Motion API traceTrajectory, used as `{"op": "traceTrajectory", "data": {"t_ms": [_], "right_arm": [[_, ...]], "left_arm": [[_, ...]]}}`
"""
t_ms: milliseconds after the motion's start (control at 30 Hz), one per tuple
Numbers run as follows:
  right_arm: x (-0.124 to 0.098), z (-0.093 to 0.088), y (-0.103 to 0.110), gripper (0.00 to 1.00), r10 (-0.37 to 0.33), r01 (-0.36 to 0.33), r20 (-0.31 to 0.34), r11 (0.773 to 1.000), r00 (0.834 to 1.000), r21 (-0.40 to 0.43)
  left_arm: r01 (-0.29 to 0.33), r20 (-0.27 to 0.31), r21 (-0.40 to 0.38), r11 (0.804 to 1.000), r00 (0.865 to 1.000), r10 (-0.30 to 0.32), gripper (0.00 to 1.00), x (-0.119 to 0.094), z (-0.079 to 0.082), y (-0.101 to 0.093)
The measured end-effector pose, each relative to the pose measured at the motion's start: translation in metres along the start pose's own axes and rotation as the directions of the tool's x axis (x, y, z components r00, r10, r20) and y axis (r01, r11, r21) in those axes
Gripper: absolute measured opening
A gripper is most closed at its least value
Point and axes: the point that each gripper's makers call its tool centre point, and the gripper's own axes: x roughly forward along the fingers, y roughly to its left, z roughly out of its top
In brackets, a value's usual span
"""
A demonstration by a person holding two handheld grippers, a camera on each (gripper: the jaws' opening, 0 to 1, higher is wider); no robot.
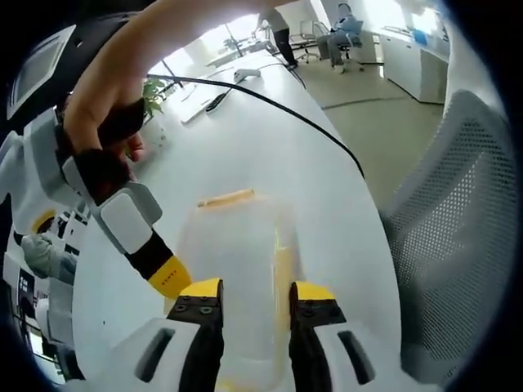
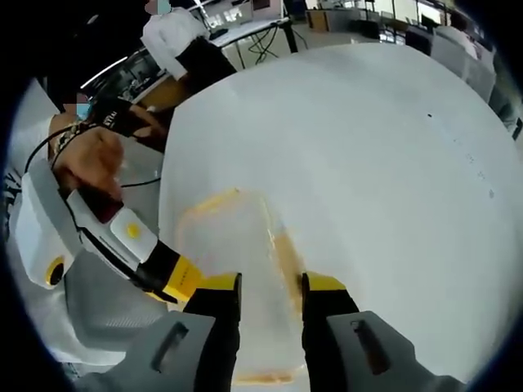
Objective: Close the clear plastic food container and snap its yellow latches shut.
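The clear plastic food container (image 1: 237,245) lies on the white table, lid on, right in front of my left gripper (image 1: 257,290). A yellow latch (image 1: 227,198) shows at its far end and another yellow latch (image 1: 283,260) runs along its right side, in the gap between the open jaws. From the left, the right gripper's yellow fingertip (image 1: 170,276) reaches the container's near left corner. In the right gripper view, the container (image 2: 233,241) sits before my right gripper (image 2: 271,284), jaws apart over its right-side latch (image 2: 286,260). The left gripper's fingertip (image 2: 178,279) comes in at the container's left edge.
A black cable (image 1: 270,102) crosses the white table (image 1: 270,155), with a potted plant (image 1: 155,90) at its far left. A grey mesh chair (image 1: 458,229) stands at the table's right edge. A person (image 2: 176,37) stands beyond the table (image 2: 368,147).
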Motion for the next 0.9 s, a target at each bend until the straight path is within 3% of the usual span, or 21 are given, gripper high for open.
{"op": "traceTrajectory", "data": {"t_ms": [333, 600, 900], "right_arm": [[0.0017, 0.0016, -0.0006, 0.23, 0.025, -0.025, -0.006, 1.000, 1.000, -0.007], [0.0029, 0.0028, -0.0014, 0.21, 0.032, -0.035, -0.065, 0.999, 0.997, -0.041], [0.0016, 0.0033, -0.0056, 0.17, 0.066, -0.067, -0.048, 0.998, 0.997, -0.011]], "left_arm": [[0.004, 0.014, 0.008, 1.000, 1.000, -0.005, 0.24, 0.0003, 0.0000, -0.0004], [0.005, 0.020, 0.005, 1.000, 1.000, -0.005, 0.24, 0.0007, -0.0001, 0.0000], [0.005, 0.020, 0.008, 1.000, 1.000, -0.005, 0.25, 0.0014, -0.0004, 0.0005]]}}
